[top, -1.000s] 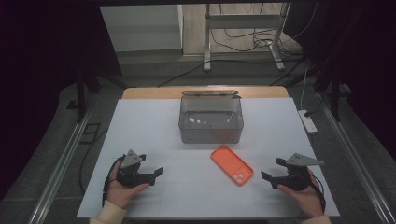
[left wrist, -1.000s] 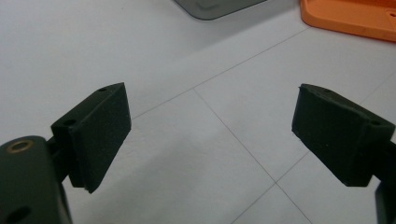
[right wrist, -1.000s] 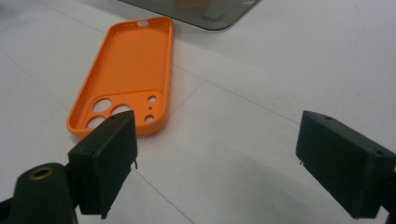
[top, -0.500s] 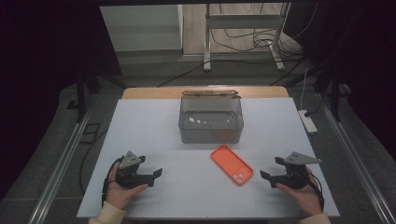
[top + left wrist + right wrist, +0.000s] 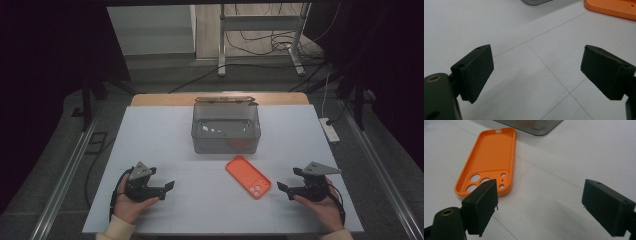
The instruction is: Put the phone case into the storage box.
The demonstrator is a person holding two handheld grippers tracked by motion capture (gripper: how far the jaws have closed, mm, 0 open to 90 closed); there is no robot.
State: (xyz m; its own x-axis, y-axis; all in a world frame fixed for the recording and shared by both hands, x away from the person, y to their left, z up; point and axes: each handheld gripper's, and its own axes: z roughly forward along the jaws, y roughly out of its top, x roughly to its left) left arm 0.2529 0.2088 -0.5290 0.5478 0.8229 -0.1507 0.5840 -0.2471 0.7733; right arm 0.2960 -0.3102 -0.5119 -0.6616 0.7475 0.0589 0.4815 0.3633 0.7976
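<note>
An orange phone case (image 5: 248, 176) lies open side up on the white table (image 5: 150, 135), just in front of a clear grey box (image 5: 226, 129). In the right gripper view the phone case (image 5: 490, 163) lies ahead and left of the jaws, its camera holes toward me. My right gripper (image 5: 281, 190) rests at the table's front right, open and empty, its jaws pointing left at the case. My left gripper (image 5: 168, 186) sits at the front left, open and empty, pointing right. The left gripper view catches a corner of the phone case (image 5: 614, 7) at top right.
The grey box holds a small orange item (image 5: 235, 145) and something white. A strip of wooden table edge (image 5: 165, 99) runs behind the white surface. A power strip (image 5: 330, 130) lies off the right side. Metal rails flank the table on both sides.
</note>
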